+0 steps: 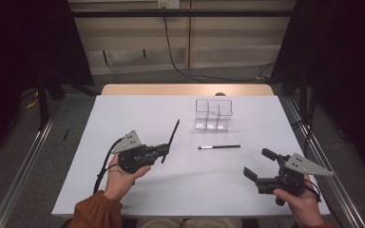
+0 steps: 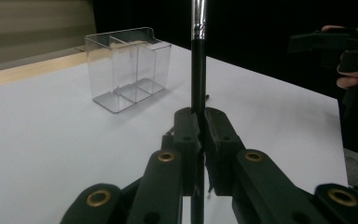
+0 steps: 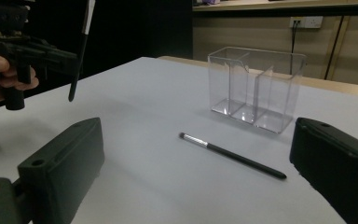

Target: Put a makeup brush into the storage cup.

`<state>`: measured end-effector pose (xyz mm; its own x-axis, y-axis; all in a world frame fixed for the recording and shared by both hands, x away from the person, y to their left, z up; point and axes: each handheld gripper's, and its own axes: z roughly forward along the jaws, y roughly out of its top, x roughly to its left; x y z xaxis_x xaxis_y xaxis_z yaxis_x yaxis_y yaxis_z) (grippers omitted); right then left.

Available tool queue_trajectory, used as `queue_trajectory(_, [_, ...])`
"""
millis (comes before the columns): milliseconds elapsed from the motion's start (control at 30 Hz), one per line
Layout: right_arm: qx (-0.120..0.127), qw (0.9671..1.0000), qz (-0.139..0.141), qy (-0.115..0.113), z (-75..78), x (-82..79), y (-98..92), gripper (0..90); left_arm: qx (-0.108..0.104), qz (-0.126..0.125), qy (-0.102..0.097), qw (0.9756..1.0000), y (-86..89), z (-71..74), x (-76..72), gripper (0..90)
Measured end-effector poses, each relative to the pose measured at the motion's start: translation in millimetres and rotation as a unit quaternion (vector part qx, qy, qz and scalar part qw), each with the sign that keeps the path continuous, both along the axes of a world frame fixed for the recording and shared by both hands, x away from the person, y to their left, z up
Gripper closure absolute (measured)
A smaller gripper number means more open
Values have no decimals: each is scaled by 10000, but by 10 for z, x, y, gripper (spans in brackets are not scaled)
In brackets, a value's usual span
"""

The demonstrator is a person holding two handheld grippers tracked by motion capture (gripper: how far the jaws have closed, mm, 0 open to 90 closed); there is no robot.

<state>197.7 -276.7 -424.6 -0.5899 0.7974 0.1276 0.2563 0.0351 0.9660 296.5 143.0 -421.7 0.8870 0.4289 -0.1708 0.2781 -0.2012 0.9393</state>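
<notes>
Left gripper (image 1: 165, 150) clamped on slim black brush (image 1: 171, 139), silver ferrule; right gripper (image 1: 259, 165) jaws apart, empty.

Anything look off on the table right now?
Nothing stands out. The clear organizer stands upright, one brush lies flat before it, and the left gripper holds the other brush cleanly.

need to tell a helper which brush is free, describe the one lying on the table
Start at the clear box at the far side of the white table. Just in front lies a thin black brush, flat and untouched, unlike the other brush clamped in the left gripper.
</notes>
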Motion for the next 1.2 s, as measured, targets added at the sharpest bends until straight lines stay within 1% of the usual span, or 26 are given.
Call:
queue_trajectory(67, [21, 9999, 141, -21, 42, 41, 78, 30, 8, -83, 34, 10000, -39, 4, -14, 842])
queue_trajectory(133, [2, 9997, 251, -25, 66, 71, 140, 35, -28, -174, 26, 9998, -83, 20, -29, 842])
queue_trajectory(167, [17, 9995, 315, -25, 79, 91, 181, 36, -40, -197, 29, 9998, -99, 26, -37, 842])
queue_trajectory(233, [27, 9992, 389, 17, 100, 120, 235, 41, -11, -243, -27, 9997, -144, 39, -47, 842])
queue_trajectory(267, [38, 9989, 455, 41, 114, 138, 265, 68, -12, -263, -33, 9996, -166, 41, -47, 842])
queue_trajectory(367, [83, 9977, 674, 71, 169, 206, 363, 71, -36, -297, -26, 9995, -229, 41, -46, 842])
queue_trajectory(433, [153, 9968, 781, 84, 206, 244, 414, 83, 5, -307, -61, 9995, -275, 45, -45, 842])
queue_trajectory(500, [150, 9963, 848, 81, 246, 291, 473, 84, -84, -305, -73, 9995, -314, 47, -53, 842])
queue_trajectory(533, [157, 9960, 878, 70, 266, 314, 503, 88, -36, -330, -115, 9994, -347, 53, -63, 842])
queue_trajectory(567, [161, 9956, 924, 56, 288, 336, 540, 92, -40, -323, -138, 9994, -367, 54, -68, 842])
queue_trajectory(633, [203, 9948, 998, 68, 315, 365, 593, 96, -77, -385, -109, 9992, -413, 60, -60, 842])
queue_trajectory(700, [191, 9942, 1053, 46, 334, 396, 647, 99, -50, -393, -145, 9991, -451, 64, -49, 842])
queue_trajectory(733, [191, 9940, 1076, 42, 340, 413, 670, 100, -89, -402, -109, 9991, -468, 67, -34, 842])
queue_trajectory(867, [96, 9934, 1146, 35, 347, 487, 761, 87, -123, -408, -129, 9990, -500, 74, -9, 842])
queue_trajectory(933, [77, 9919, 1268, 4, 356, 520, 818, 59, -120, -414, -136, 9990, -492, 77, -13, 842])
queue_trajectory(967, [2, 9913, 1313, -33, 367, 529, 864, 56, -133, -404, -135, 9990, -488, 78, -16, 842])
queue_trajectory(1000, [4, 9908, 1351, -3, 374, 536, 893, 54, -134, -406, -146, 9990, -482, 81, -17, 842])
queue_trajectory(1133, [-2, 9892, 1463, 16, 397, 596, 1008, 73, -150, -407, -192, 9989, -463, 101, -34, 842])
queue_trajectory(1200, [-33, 9892, 1468, -4, 409, 632, 1046, 86, -150, -410, -200, 9988, -460, 103, -41, 842])
